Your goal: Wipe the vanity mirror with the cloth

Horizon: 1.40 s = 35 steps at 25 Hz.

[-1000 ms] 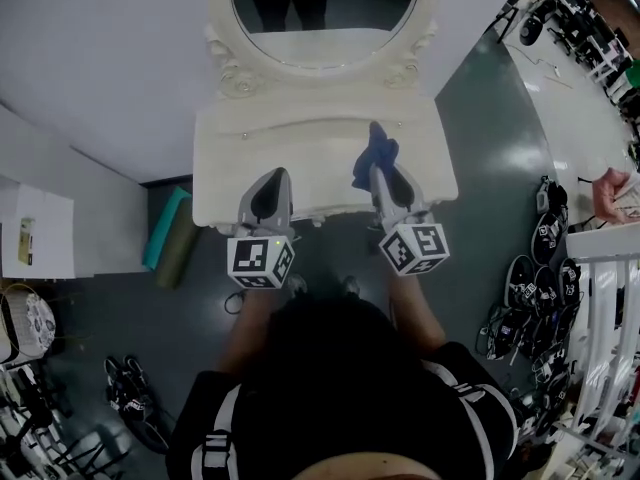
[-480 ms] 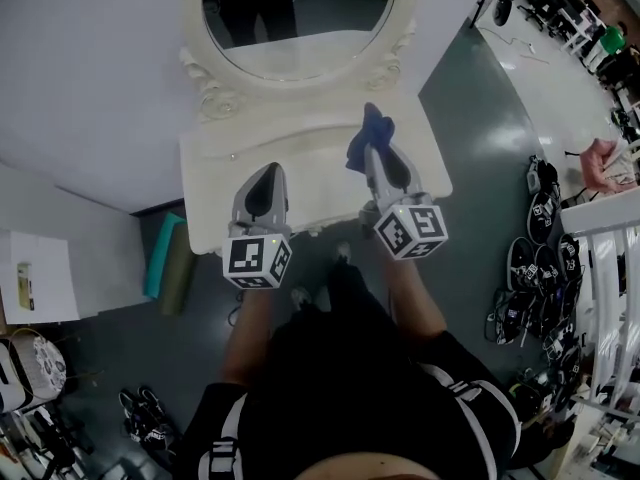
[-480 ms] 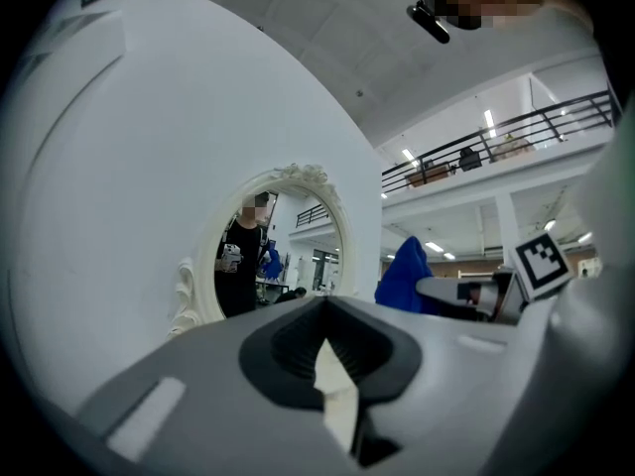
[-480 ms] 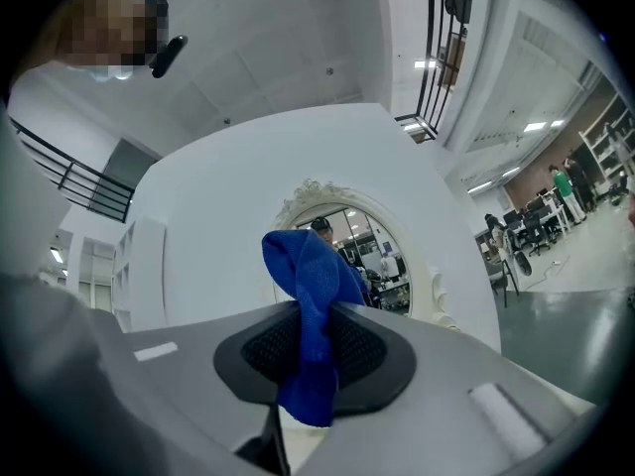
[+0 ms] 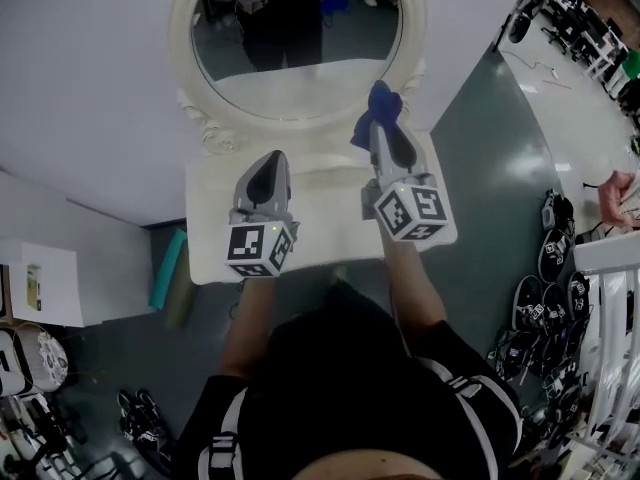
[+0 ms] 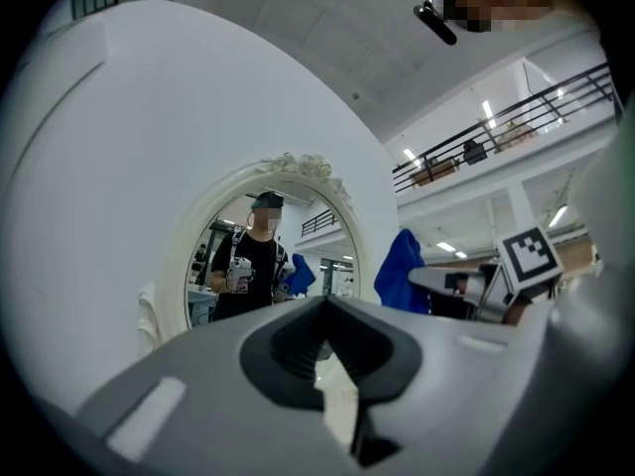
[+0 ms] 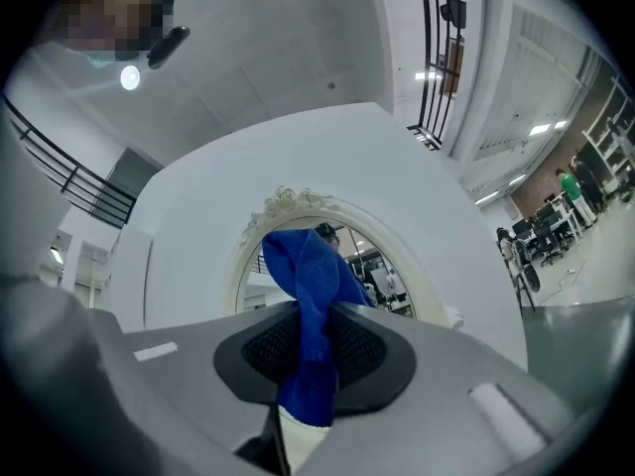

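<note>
Cloth [image 7: 314,305] textured woven fabric; mirror [image 5: 300,78] glossy glass; frame [image 5: 212,128] matt cream, carved.

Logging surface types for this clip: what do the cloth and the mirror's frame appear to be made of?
Cloth: blue fabric, matte; a fine weave texture shows and it droops in soft folds.
Mirror frame: cream-white with carved scrollwork and a slight sheen; painted wood or moulded resin, cannot tell which.

Oval vanity mirror [image 5: 300,58], cream carved frame, stands upright at the wall [image 5: 90,88]. Blue cloth [image 5: 379,106] — bunched, pinched in the right gripper's [image 5: 381,136] jaws — pokes up by its lower right rim.
</note>
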Each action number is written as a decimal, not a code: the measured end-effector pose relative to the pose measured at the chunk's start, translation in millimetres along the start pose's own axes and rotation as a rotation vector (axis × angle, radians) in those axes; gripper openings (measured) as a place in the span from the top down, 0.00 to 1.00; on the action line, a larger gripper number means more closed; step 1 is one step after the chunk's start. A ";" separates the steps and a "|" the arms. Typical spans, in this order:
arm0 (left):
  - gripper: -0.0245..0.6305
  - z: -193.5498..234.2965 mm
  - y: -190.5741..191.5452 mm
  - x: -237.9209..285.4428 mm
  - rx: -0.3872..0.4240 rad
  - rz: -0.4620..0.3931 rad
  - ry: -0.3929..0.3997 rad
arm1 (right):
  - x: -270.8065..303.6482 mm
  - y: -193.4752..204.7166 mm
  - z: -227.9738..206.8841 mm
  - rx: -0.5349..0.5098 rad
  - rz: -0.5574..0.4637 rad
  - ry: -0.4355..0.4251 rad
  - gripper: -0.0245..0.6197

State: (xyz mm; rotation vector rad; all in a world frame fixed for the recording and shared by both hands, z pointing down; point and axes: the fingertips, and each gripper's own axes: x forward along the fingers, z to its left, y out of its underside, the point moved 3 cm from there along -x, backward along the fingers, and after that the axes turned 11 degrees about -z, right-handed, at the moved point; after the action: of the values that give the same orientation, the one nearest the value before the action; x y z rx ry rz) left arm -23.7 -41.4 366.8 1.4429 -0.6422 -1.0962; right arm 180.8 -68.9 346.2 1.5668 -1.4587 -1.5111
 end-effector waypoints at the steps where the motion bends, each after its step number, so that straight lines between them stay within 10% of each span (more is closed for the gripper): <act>1: 0.95 2.7 -2.8 11.6 0.004 -0.007 -0.008 | 12.4 -1.1 -5.7 -0.001 0.001 -0.005 0.86; 35: 0.95 80.1 -26.9 137.1 0.017 -0.028 0.048 | 213.4 -27.8 -80.3 -0.043 -0.099 0.148 0.85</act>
State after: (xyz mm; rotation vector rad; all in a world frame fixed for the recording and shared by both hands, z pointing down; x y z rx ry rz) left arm -43.7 -191.7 312.5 1.4924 -0.6004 -1.0763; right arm 221.4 -279.0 262.8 1.7084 -1.2752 -1.4381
